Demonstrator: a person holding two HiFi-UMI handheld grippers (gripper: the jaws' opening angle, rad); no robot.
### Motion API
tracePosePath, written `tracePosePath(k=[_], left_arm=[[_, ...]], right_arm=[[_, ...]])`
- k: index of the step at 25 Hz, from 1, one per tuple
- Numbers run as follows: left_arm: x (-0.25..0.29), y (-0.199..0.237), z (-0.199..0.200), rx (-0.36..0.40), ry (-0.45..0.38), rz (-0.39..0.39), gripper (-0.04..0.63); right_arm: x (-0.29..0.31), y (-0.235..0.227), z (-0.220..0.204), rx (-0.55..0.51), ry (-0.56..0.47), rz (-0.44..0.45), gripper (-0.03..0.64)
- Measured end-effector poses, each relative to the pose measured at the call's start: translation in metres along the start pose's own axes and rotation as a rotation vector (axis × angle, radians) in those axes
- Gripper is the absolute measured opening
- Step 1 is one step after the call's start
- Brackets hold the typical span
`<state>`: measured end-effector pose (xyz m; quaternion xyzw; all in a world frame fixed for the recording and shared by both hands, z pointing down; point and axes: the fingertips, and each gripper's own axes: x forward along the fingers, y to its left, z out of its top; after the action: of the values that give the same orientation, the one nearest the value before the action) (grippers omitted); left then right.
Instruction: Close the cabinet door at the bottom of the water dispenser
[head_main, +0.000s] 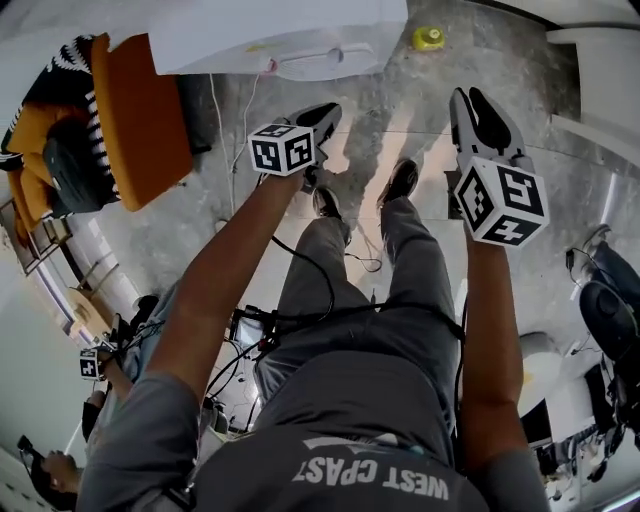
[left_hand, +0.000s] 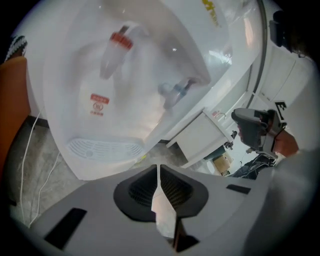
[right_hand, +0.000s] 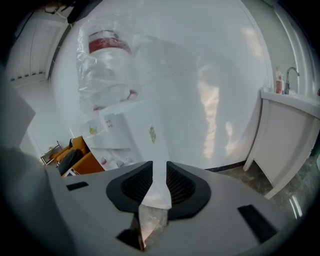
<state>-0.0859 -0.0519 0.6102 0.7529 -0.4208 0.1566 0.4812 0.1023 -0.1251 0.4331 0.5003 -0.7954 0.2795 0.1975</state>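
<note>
Left gripper (head_main: 322, 118), right gripper (head_main: 475, 105) held out over stone floor (head_main: 400, 90); white water dispenser (head_main: 280, 35) ahead, orange chair (head_main: 140, 120) left.

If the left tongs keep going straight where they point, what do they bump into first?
Most likely the white water dispenser, somewhere near its drip tray. The left tongs aim at its lower front with nothing else in between, though how far away it stands is hard to tell.
</note>
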Motion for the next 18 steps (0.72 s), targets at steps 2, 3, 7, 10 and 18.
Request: tracePosePath(k=[2, 3, 7, 10, 18], left_arm=[[-0.017, -0.022, 0.024, 0.025, -0.035, -0.040, 0.034], [-0.025, -0.033, 0.039, 0.029, -0.060, -0.057, 0.034], [-0.064, -0.082, 0.101, 0.030, -0.185, -0.131, 0.034], [-0.096, -0.127, 0.138, 0.056, -0.266, -0.209, 0.034], [-0.207, -0.229, 0.218, 0.198, -0.480, -0.324, 0.034]], right_arm=[[-0.011, 0.008, 0.018, -0.009, -0.024, 0.005, 0.095], [-0.016, 0.013, 0.027, -0.015, -0.034, 0.008, 0.091], [-0.038, 0.032, 0.059, -0.040, -0.062, 0.022, 0.070], [-0.058, 0.048, 0.079, -0.058, -0.083, 0.028, 0.057], [-0.118, 0.072, 0.131, -0.094, -0.160, 0.038, 0.041]])
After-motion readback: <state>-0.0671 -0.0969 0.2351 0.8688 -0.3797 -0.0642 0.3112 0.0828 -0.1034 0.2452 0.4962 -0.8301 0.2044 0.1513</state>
